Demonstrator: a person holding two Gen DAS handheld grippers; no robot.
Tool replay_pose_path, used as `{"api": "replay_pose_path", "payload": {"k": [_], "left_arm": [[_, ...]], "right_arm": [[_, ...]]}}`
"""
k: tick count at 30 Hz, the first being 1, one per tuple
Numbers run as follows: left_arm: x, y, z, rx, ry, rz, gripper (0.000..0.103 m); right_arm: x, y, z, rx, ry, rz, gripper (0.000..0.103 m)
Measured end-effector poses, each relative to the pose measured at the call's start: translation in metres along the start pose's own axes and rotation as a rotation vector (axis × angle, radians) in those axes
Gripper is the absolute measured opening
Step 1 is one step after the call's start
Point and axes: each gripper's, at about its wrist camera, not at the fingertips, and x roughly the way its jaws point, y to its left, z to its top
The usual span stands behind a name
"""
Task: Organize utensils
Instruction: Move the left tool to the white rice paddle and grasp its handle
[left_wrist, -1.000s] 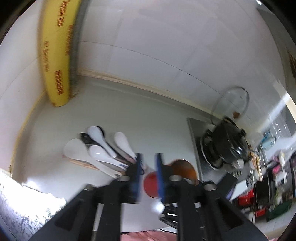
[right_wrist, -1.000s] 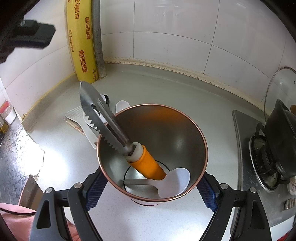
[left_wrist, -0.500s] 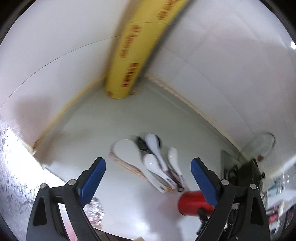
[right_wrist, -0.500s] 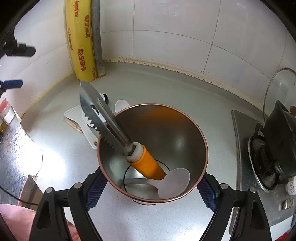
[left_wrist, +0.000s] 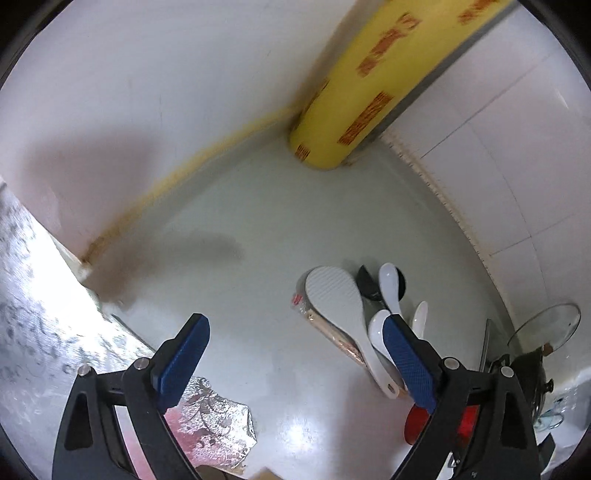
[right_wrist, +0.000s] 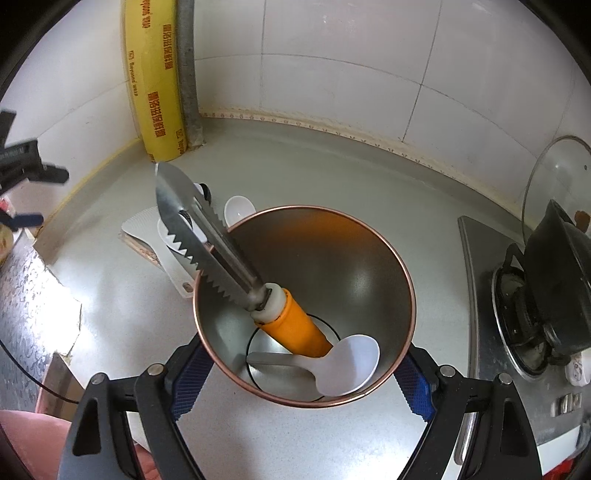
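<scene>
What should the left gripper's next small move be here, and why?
Probably shift the left gripper toward the white rice paddle and lower to straddle it. Its jaws have just opened wide with nothing between them, the paddle lies off to one side on the counter, and the right gripper holds the metal cup.

Left claw (left_wrist: 295, 360) angled downward with its jaws spread wide and nothing between them; right claw (right_wrist: 301, 380) angled downward, pads clamped.

Yellow wrap roll (right_wrist: 155, 85) in tiled corner; black pot (right_wrist: 554, 273) on stove (right_wrist: 480, 295).
</scene>
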Motion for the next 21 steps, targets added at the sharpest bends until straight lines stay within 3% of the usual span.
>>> {"api": "replay_pose_path", "payload": {"k": [4, 7, 12, 21], "left_arm": [[0.028, 0.015, 0.004, -0.082, 0.074, -0.091, 0.095], [0.046, 0.022, 0.010, -0.152, 0.085, -0.168, 0.095], [0.069, 0.022, 0.018, -0.139, 0.103, -0.159, 0.095], [0.097, 0.008, 0.031, -0.108, 0.194, -0.231, 0.095]], "right_arm": [[-0.001, 0.001, 0.000, 0.007, 0.013, -0.018, 0.089], [-0.001, 0.002, 0.001, 0.008, 0.023, -0.028, 0.089], [0.000, 0.000, 0.004, 0.043, 0.049, -0.032, 0.089], [0.001, 0.005, 0.007, 0.037, 0.063, -0.048, 0.089]]}}
